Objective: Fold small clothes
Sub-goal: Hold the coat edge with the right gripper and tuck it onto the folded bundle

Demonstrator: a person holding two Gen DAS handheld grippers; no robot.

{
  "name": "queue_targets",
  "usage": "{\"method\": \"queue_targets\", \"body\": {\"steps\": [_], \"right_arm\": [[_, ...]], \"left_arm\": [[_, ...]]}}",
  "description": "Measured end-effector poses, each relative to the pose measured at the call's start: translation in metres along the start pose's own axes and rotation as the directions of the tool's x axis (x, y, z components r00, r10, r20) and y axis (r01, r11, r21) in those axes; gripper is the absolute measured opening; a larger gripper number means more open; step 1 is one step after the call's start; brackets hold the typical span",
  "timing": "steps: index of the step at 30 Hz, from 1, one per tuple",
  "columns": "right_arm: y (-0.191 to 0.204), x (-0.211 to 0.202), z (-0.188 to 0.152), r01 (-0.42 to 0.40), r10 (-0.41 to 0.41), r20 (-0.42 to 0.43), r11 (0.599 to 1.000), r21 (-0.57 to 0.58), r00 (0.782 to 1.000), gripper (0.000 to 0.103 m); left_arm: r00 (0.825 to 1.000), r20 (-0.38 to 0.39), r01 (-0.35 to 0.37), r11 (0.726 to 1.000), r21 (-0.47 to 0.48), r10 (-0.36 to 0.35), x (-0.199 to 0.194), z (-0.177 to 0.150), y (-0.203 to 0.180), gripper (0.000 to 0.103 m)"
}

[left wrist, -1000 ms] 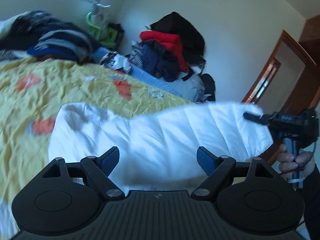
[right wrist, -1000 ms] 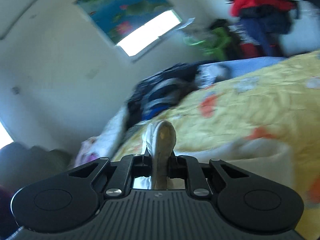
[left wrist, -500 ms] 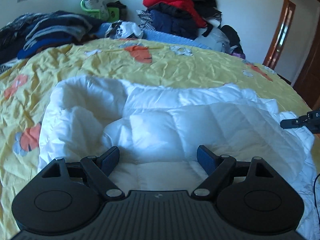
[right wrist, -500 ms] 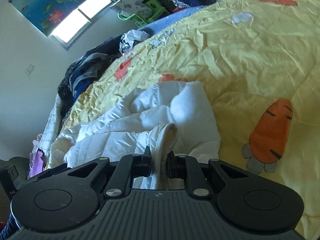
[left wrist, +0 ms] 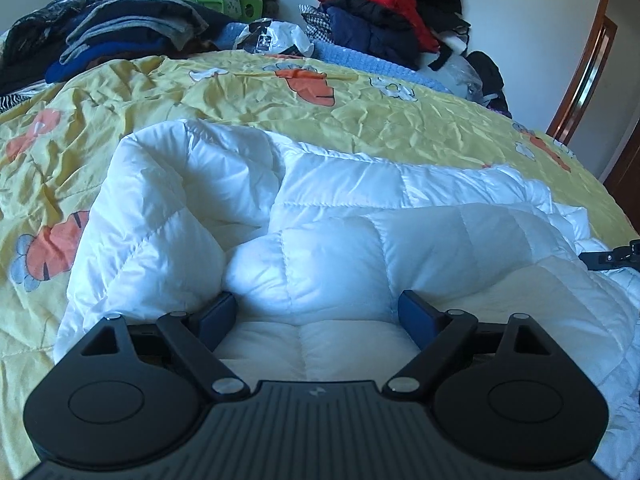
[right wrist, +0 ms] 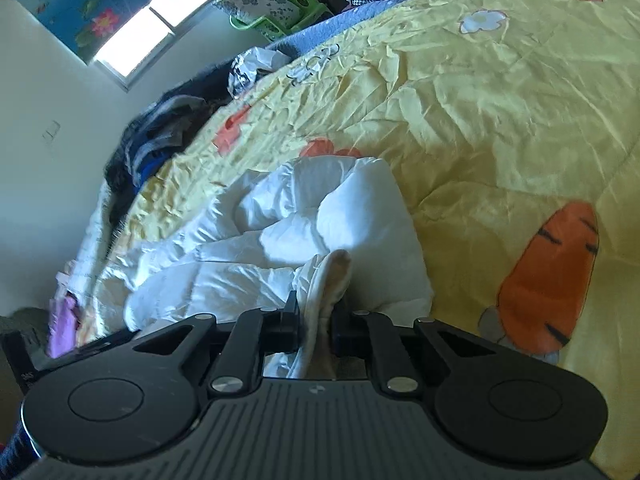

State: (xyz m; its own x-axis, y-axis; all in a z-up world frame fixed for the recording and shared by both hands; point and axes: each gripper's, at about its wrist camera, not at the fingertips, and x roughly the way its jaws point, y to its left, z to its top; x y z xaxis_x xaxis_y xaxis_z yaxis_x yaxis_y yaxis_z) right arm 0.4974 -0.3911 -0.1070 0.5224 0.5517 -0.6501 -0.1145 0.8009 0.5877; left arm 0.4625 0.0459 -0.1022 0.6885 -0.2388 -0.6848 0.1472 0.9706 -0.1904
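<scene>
White quilted jacket (left wrist: 340,232) lying crumpled on yellow carrot-print bedspread (left wrist: 240,104). Left tongs (left wrist: 316,312) spread wide over it, gripping nothing. Right tongs (right wrist: 316,320) clamping a jacket fold. Clothes piles (left wrist: 384,12) sitting along the wall.

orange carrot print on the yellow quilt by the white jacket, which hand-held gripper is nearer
Right. The right hand-held gripper, shut on the white puffy quilted jacket, sits beside the orange carrot print; the left hand-held gripper is farther.

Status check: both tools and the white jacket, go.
Left tool open, white quilted jacket bulging between its fingers. Right tool shut on jacket hem. Jacket crumpled on yellow bedspread, not folded. Nothing in the way.
</scene>
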Motion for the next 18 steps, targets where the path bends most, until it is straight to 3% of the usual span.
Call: {"method": "queue_targets", "body": {"steps": [4,5,7,9,12,14,18], "right_arm": [[0.004,0.005,-0.005,0.023,-0.023,0.003,1.0,-0.016,1.0,0.017],[0.005,0.002,-0.006,0.01,-0.01,0.01,1.0,-0.006,1.0,0.029],[0.004,-0.008,-0.005,-0.033,0.034,-0.001,0.999,0.031,0.999,0.042],[0.002,-0.028,-0.002,-0.102,0.1,0.044,0.994,0.044,0.994,0.07],[-0.011,-0.059,0.009,-0.141,0.131,0.173,0.989,0.048,0.976,0.078],[-0.024,-0.062,0.018,-0.075,0.063,0.188,0.996,0.055,0.98,0.08],[-0.037,-0.034,0.032,0.04,-0.045,0.115,0.998,0.046,0.992,0.08]], "left_arm": [[0.999,0.034,-0.028,0.999,0.027,0.027,0.002,-0.002,-0.004,0.092],[0.999,0.036,-0.027,0.999,0.024,0.026,-0.003,-0.001,-0.005,0.092],[0.999,0.045,0.003,1.0,-0.001,-0.003,-0.021,0.003,0.001,0.092],[0.992,0.098,0.08,0.996,-0.023,-0.078,-0.052,0.006,0.013,0.092],[0.971,0.222,0.104,0.994,-0.04,-0.093,-0.094,0.014,0.037,0.1],[0.962,0.27,0.058,0.994,-0.095,-0.03,-0.103,0.022,0.061,0.102],[0.993,0.117,0.02,0.962,-0.271,0.013,-0.061,0.037,0.109,0.101]]}}
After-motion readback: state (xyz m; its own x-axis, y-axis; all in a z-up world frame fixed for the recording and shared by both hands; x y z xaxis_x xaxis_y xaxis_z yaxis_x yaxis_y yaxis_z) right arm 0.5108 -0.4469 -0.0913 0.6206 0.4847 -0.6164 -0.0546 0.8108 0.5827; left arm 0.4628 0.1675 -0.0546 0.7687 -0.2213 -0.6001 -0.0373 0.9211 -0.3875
